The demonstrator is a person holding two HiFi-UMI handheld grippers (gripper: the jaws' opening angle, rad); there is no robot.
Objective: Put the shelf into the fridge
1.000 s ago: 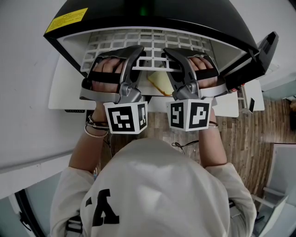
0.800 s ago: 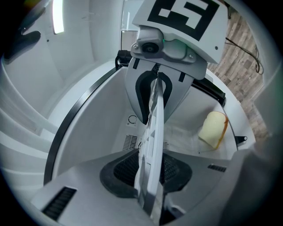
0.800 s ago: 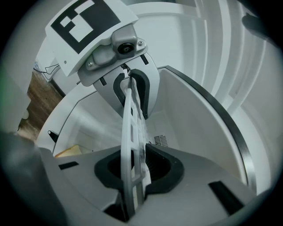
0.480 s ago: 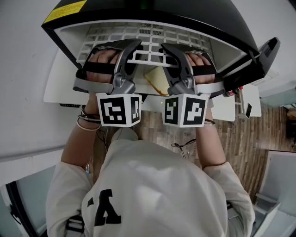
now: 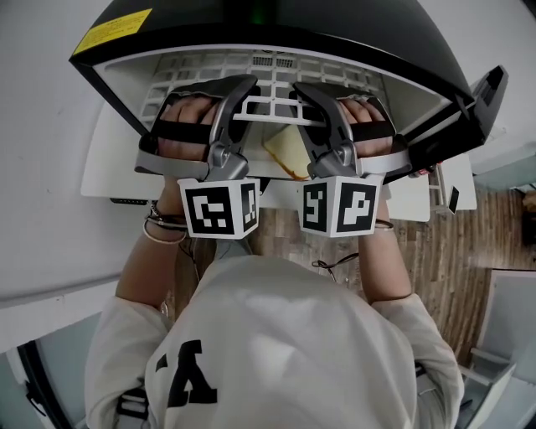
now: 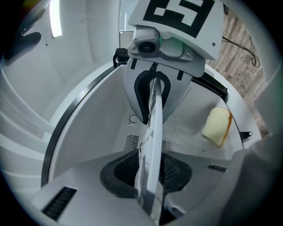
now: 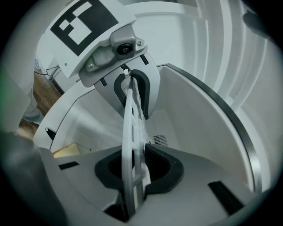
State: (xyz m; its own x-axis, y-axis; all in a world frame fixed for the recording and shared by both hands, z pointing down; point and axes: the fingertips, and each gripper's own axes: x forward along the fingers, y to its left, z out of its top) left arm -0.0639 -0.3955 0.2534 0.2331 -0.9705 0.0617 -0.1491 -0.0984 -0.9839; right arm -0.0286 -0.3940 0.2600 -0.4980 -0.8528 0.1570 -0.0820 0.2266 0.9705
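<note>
The white grid shelf (image 5: 276, 74) lies level in the mouth of the open black-topped fridge (image 5: 276, 23), its back part inside. My left gripper (image 5: 241, 102) is shut on the shelf's front edge at the left. My right gripper (image 5: 306, 100) is shut on that edge at the right; its jaws have just been closing further on it. The left gripper view has the shelf (image 6: 152, 145) edge-on between the pads of my left gripper (image 6: 150, 174), with the right gripper across from it. In the right gripper view the shelf (image 7: 132, 141) runs between the pads of my right gripper (image 7: 135, 174).
A yellow slice like bread (image 5: 287, 151) lies on the fridge floor below the shelf, also visible as the slice (image 6: 216, 126). The black fridge door (image 5: 469, 109) stands open at the right. The fridge sits on a white table (image 5: 105, 163) above a wooden floor (image 5: 435, 251).
Both grippers keep their hold on the shelf at the fridge opening and stay where they were. Only the head view has shifted a little.
</note>
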